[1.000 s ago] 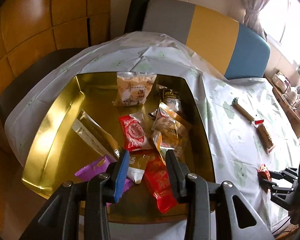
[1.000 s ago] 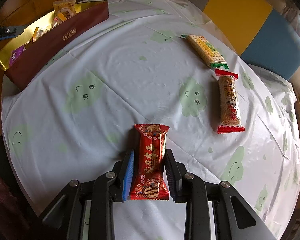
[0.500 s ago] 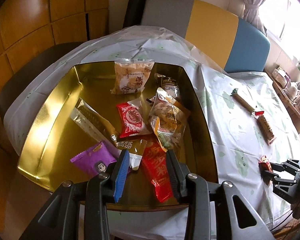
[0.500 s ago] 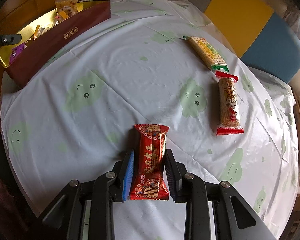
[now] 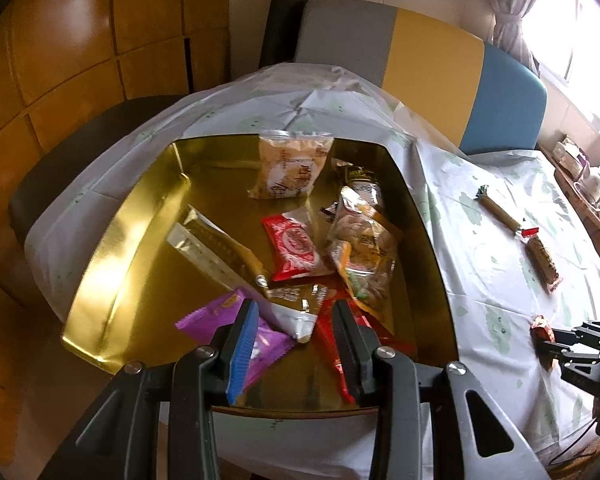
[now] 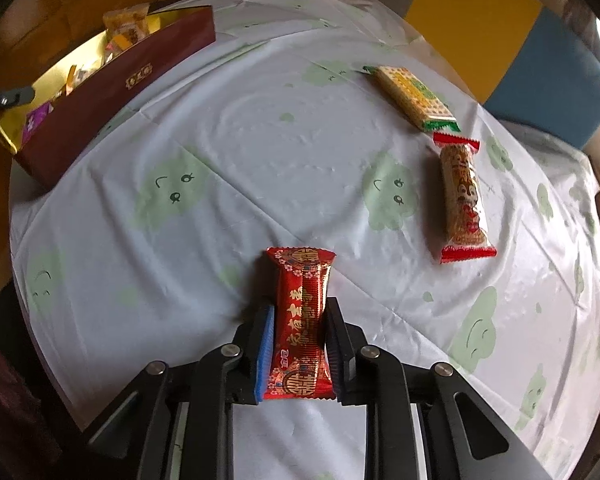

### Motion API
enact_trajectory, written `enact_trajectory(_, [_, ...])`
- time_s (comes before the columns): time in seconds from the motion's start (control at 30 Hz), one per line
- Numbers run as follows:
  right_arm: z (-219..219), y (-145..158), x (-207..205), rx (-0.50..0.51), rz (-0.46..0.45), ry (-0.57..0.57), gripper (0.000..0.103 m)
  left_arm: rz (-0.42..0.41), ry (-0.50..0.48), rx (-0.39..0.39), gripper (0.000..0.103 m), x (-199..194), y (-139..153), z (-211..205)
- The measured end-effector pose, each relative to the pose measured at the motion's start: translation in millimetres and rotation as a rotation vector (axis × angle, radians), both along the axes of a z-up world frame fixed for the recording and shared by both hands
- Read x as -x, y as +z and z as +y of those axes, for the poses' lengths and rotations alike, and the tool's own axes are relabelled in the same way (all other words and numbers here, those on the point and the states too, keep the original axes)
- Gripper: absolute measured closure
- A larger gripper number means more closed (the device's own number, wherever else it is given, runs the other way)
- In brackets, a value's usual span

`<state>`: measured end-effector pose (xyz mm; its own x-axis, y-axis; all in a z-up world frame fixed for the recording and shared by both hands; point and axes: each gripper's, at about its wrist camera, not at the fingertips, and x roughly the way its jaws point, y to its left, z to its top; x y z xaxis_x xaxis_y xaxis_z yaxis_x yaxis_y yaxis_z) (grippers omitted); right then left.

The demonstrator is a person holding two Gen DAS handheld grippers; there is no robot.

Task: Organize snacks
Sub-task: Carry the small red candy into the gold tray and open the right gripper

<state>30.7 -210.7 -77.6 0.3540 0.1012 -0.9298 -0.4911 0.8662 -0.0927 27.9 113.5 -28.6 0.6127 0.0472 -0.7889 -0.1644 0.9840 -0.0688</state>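
Observation:
My right gripper [image 6: 300, 312] points down at the table, its jaws closing tight on a red and gold snack packet [image 6: 302, 276]. Both pads press the packet's sides, and its far end sticks out past the fingertips. My left gripper [image 5: 294, 308] hovers open over the near edge of the gold tray [image 5: 140, 240] with nothing between its fingers. Several snacks lie in the tray, among them a purple packet [image 5: 216, 314], a red packet [image 5: 292, 246] and a nut bag [image 5: 364, 248]. The left wrist view also shows the right gripper [image 5: 548, 344] at the far right.
A green-ended cracker pack [image 6: 414, 96] and a red-ended rice bar [image 6: 462, 196] lie on the cloud-print tablecloth [image 6: 260, 140], beyond the right gripper to its right. The tray's maroon wall [image 6: 116, 92] stands at the far left. A grey, yellow and blue chair back [image 5: 420, 52] rises behind the table.
The right jaws have drawn closer together on the red and gold packet, pinching its sides. The left gripper has hardly moved over the tray.

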Motion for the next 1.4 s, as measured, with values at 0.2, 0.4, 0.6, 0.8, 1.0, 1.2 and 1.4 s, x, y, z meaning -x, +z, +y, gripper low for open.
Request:
enact_trajectory(0.2, [0,1,-12,0.006,0.044,-0.047,0.079,-0.007,0.028,0.002,0.064,4,-1,15])
enact_trajectory(0.4, [2,2,-20,-0.002,0.071,-0.089,0.08,-0.011,0.068,0.022,0.064,9,-4,31])
enact_trajectory(0.6, [14,10,-22,-0.115,0.089,-0.1,0.08,-0.018,0.112,0.039,0.064,11,-6,49])
enact_trajectory(0.8, [62,45,-29,-0.315,0.059,-0.032,0.08,-0.034,0.185,0.038,0.064,15,-3,72])
enact_trajectory(1.0, [143,80,-34,-0.486,0.035,0.12,0.08,-0.035,0.212,0.036,0.064,18,-4,84])
enact_trajectory(1.2, [221,70,-34,-0.489,0.053,0.21,0.077,-0.024,0.198,0.04,0.064,20,-9,81])
enact_trajectory(1.4, [257,28,-30,-0.406,0.136,0.265,0.077,-0.012,0.178,0.038,0.064,21,-14,77])
